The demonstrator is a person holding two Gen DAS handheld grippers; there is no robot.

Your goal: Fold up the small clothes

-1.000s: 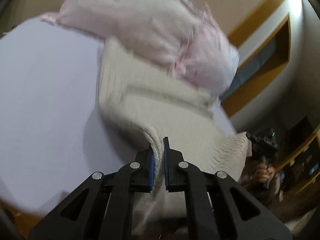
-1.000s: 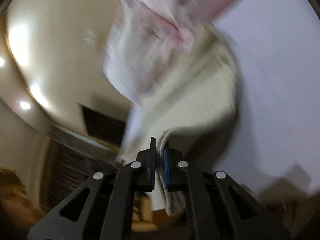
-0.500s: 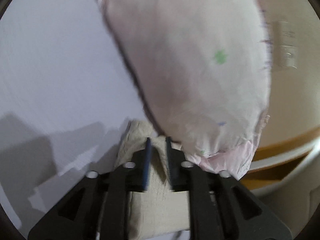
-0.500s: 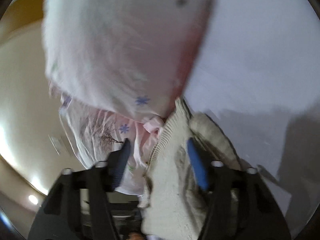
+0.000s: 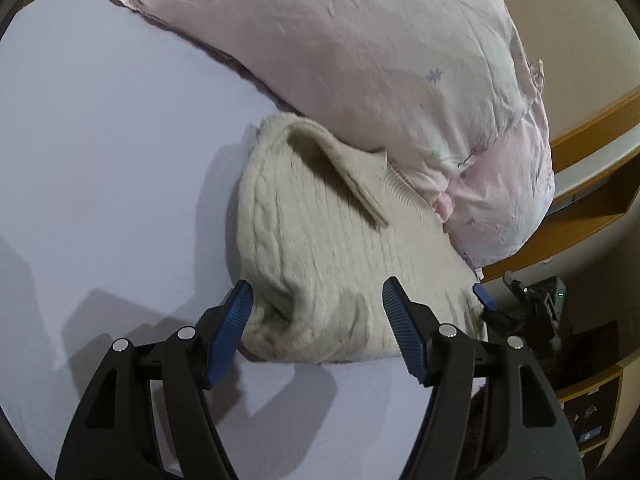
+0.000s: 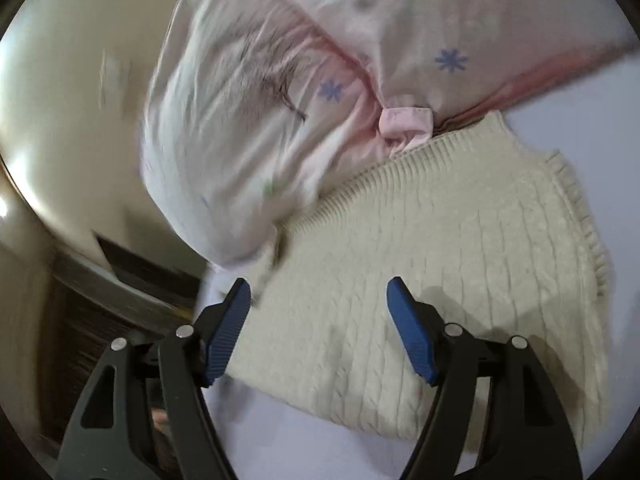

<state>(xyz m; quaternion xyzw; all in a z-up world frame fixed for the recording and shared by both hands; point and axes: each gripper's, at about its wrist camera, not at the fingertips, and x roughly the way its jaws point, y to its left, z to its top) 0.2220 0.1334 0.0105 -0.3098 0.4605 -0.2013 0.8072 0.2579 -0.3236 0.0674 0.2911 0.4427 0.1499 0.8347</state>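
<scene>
A cream cable-knit sweater is seen folded on the pale lilac bed sheet, its far edge tucked against a pink floral pillow. Both the left gripper and right gripper are held spread (nothing pinched) over its near edge.

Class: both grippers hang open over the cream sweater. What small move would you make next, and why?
Probably smooth the fold: the sweater lies doubled on the sheet, its far edge against the pillow, with a flap sticking up near the pillow. Both the left gripper and right gripper are open and hold nothing, so lower the left to press that flap flat.
</scene>
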